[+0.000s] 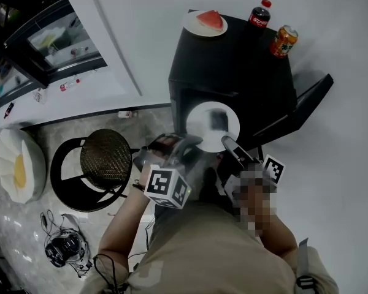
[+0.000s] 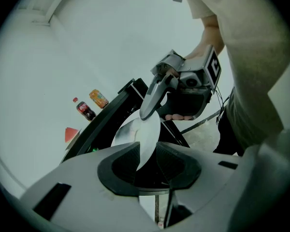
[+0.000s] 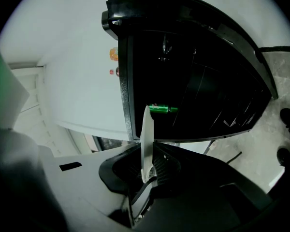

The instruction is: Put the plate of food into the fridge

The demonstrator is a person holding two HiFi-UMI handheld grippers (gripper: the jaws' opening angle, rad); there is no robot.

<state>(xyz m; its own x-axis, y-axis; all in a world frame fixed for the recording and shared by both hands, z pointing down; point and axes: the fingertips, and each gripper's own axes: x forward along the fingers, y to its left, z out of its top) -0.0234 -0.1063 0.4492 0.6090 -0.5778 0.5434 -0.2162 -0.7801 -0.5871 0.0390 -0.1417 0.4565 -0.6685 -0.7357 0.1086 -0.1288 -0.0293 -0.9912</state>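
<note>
Beige-shirted person (image 1: 214, 250), seen from above, fills the lower frame, forearms reaching toward a black fridge (image 1: 233, 60) that stands against a white wall (image 1: 153, 35). Fridge door (image 1: 300, 106) is swung wide to the right in the head view, leaving the front of the cabinet open; the right gripper view shows a dark cavity bounded by the cabinet's left edge, with a small green item (image 3: 160, 109) lying just inside that edge.

Round black stool (image 1: 104, 158) with a woven seat stands on the pale stone floor (image 1: 24, 225) just to the person's left, apart from the fridge, with a strip of floor between the two.

White plate (image 1: 202, 118), carrying a dark, blurred portion of food (image 1: 218, 120), is held in the air just before the open fridge front, not yet inside. Left tongs (image 2: 145, 151) are clamped on the near rim of the plate, pads pressing on both faces. Right tongs (image 3: 147, 158) are likewise clamped on the opposite rim, the plate showing edge-on between the pads. Each holds the rim only; the middle of the plate is uncovered.

On the fridge top, near its back edge: a second plate with a watermelon slice (image 1: 203, 23) at the left corner, a cola bottle (image 1: 259, 14) beside it, and an orange can (image 1: 284, 41) close to the right edge. Black cables (image 1: 64, 247) lie on the floor well left of the person.
</note>
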